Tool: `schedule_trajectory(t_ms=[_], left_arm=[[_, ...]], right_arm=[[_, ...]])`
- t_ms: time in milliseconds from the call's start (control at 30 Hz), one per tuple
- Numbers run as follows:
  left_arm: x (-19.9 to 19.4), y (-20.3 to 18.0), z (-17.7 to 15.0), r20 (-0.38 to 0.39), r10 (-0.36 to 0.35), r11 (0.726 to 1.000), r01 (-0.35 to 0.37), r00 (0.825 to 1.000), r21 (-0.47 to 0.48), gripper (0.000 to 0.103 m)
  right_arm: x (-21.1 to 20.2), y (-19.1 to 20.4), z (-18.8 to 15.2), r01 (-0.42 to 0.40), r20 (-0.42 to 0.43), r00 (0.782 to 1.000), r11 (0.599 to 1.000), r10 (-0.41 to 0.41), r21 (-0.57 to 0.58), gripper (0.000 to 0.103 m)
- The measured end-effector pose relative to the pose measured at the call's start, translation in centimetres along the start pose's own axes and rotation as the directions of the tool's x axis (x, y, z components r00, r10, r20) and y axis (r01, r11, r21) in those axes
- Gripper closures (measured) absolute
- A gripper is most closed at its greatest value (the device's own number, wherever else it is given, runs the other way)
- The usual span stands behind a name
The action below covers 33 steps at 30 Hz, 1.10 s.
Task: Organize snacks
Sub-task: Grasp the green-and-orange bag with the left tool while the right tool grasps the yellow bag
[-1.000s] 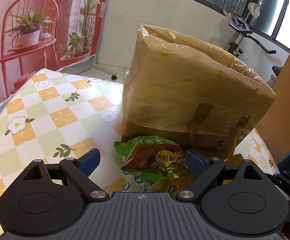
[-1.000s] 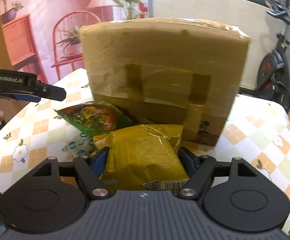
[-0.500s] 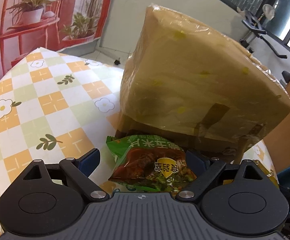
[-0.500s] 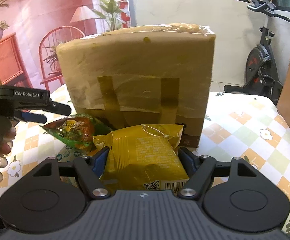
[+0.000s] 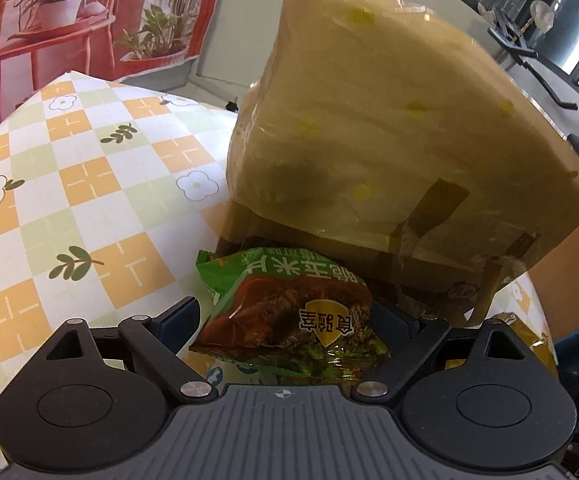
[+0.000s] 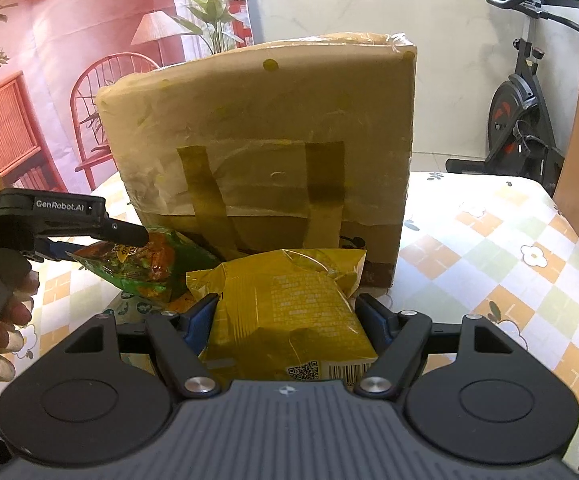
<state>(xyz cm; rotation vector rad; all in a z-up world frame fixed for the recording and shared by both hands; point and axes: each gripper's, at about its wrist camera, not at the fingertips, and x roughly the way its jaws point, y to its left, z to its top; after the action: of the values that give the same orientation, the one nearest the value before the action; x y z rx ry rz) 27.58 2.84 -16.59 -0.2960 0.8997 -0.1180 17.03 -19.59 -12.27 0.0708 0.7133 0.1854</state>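
Directly ahead, taped cardboard box (image 6: 265, 152) blocks both; left gripper (image 5: 285, 318) grasps green snack bag (image 5: 289, 312); right gripper (image 6: 285, 312) grasps yellow snack bag (image 6: 289, 304).

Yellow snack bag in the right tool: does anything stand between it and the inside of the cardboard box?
Yes. The yellow snack bag sits low, facing the cardboard box's taped near wall, which rises well above it. The opening is not visible from here. The green snack bag lies beside it, not in the path.

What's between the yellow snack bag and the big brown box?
Nothing: in the right wrist view, the yellow bag reaches the box base with no item between.
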Motion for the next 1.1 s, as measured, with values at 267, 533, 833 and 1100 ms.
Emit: schedule_trajectory(t_ms=[267,533,833,1100], left_arm=[[1.3,-0.5,0.1,-0.006,-0.006,1.000,0.006,1.000,0.007,0.009],[1.0,-0.5,-0.5,0.012,-0.046,0.999,0.046,0.999,0.015,0.027],[-0.9,-0.2,-0.9,0.041,-0.075,0.997,0.074,0.996,0.027,0.044],[-4.1,-0.4,-0.9,0.114,-0.095,0.995,0.090,0.989,0.052,0.044]], right_arm=[[0.4,-0.2,0.0,-0.004,-0.004,1.000,1.000,0.004,0.009,0.028],[0.5,-0.3,0.0,-0.004,-0.006,1.000,1.000,0.004,0.013,0.028],[0.1,-0.3,0.2,-0.003,0.009,1.000,1.000,0.002,0.014,0.028],[-1.3,-0.2,0.6,0.007,0.044,0.999,1.000,-0.007,0.007,0.028]])
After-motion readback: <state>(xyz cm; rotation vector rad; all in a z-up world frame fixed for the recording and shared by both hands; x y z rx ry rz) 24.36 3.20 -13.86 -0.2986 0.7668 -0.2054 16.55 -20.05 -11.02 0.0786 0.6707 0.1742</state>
